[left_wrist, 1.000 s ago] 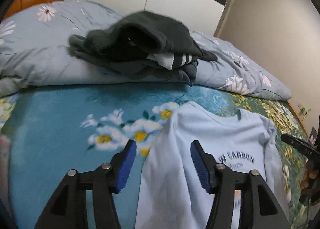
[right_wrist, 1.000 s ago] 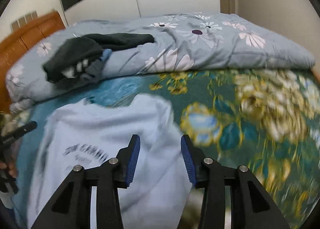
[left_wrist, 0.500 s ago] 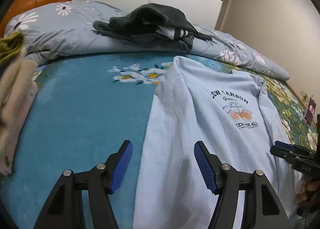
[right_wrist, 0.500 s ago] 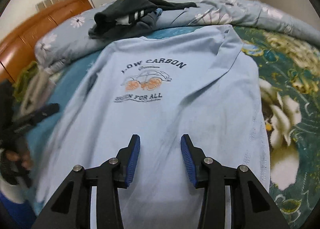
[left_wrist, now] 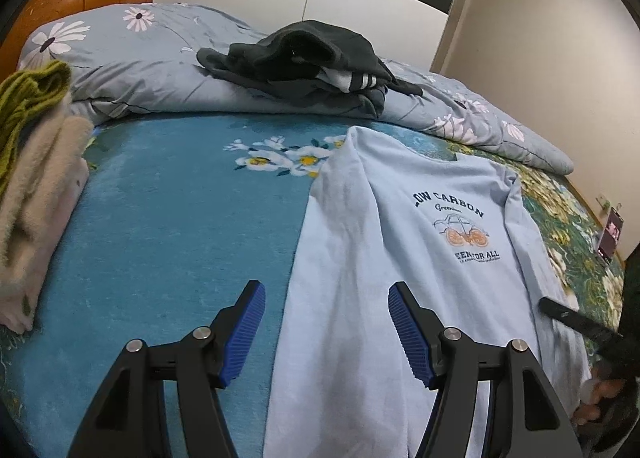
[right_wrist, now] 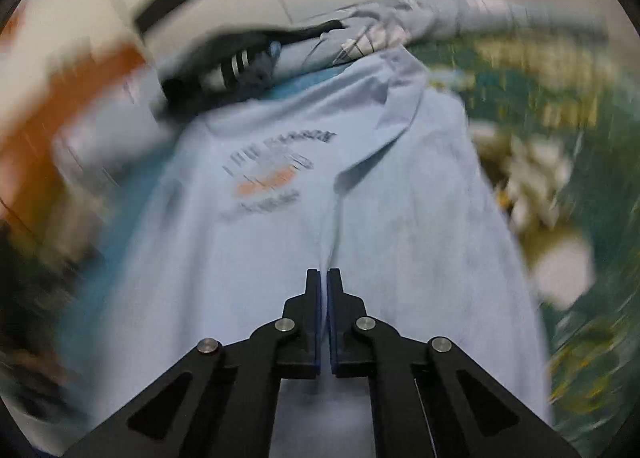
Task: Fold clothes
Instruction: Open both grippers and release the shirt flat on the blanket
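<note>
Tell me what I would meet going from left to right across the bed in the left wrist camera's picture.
Olive-green knitted garment atop a stack of folded cream fleece clothes → bare teal floral bedspread → light blue printed T-shirt → black tip of the right gripper at the shirt's right edge → dark green and yellow floral bedspread.

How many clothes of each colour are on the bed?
Light blue T-shirt: 1
Dark grey clothes pile: 1
Green knit: 1
Cream fuzzy garment: 1
Total: 4
</note>
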Available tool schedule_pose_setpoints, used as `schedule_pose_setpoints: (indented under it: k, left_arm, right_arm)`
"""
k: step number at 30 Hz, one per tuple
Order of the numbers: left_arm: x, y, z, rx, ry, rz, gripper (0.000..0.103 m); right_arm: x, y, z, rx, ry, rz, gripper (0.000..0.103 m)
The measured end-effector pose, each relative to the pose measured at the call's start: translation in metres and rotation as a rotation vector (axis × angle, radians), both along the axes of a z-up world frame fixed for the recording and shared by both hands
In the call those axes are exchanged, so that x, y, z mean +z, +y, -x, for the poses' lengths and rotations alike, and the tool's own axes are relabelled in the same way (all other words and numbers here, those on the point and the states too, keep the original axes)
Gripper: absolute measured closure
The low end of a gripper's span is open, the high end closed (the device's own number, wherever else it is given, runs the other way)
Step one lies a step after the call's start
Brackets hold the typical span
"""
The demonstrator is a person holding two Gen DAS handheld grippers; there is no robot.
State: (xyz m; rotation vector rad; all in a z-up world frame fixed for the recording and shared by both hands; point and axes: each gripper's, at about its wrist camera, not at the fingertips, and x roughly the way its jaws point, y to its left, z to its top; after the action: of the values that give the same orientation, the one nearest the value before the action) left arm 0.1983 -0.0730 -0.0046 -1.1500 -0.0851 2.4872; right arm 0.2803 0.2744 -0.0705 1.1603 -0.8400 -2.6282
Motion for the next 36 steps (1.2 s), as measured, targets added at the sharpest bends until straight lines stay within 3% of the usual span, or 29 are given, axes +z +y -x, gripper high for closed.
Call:
schedule_pose_setpoints:
  k: [1,3,6,9,14,18,19,20,22,25,27,29,30,32,36]
  left_arm:
    - [-0.001,0.001,0.0,-0.001,-0.004,0.001,0.035]
    - [-0.002,0.003,0.002,-0.004,-0.016,-0.004,0.035]
    - [-0.004,0.007,0.004,-0.008,-0.032,-0.019,0.035]
    - [-0.006,0.011,0.005,-0.008,-0.038,-0.02,0.035]
    - [-0.007,0.02,0.005,-0.026,-0.043,-0.013,0.035]
    - [-0.008,0.019,0.005,-0.027,-0.045,-0.006,0.034]
    - [-0.009,0.019,0.006,-0.027,-0.046,-0.004,0.034]
    - [-0.009,0.018,0.006,-0.027,-0.046,-0.002,0.034]
    - [-0.01,0.017,0.006,-0.026,-0.048,0.0,0.034]
    - [-0.011,0.014,0.009,-0.018,-0.052,-0.005,0.034]
    - [-0.012,0.013,0.011,-0.016,-0.055,-0.008,0.033]
    - [-0.014,0.013,0.013,-0.018,-0.058,-0.01,0.033]
    - [-0.015,0.014,0.014,-0.02,-0.06,-0.009,0.033]
    - [-0.017,0.014,0.015,-0.022,-0.064,-0.008,0.033]
    - [-0.019,0.014,0.017,-0.022,-0.069,-0.007,0.033]
  right_arm:
    - [-0.004,0.015,-0.006,-0.023,0.021,0.111,0.101]
    - [-0.01,0.039,-0.018,-0.077,0.048,0.233,0.102]
    - [-0.007,0.071,-0.031,-0.15,0.063,0.256,0.103]
    - [0.011,0.078,-0.033,-0.159,0.061,0.121,0.103]
    - [0.034,0.027,-0.012,-0.023,0.046,-0.177,0.101]
    - [0.025,-0.005,0.003,0.042,0.022,-0.242,0.1]
    - [0.022,-0.01,0.006,0.048,0.012,-0.241,0.092]
    - [0.018,-0.014,0.008,0.05,0.002,-0.244,0.076]
    - [0.013,-0.023,0.011,0.061,-0.009,-0.244,0.059]
    - [0.007,-0.036,0.013,0.072,-0.028,-0.276,0.059]
    - [0.005,-0.043,0.012,0.069,-0.039,-0.331,0.063]
    - [0.004,-0.046,0.011,0.05,-0.048,-0.398,0.087]
    - [0.004,-0.044,0.011,0.043,-0.051,-0.414,0.094]
    - [0.004,-0.036,0.011,0.037,-0.049,-0.371,0.101]
    - [0.009,0.001,0.002,-0.007,-0.029,-0.219,0.102]
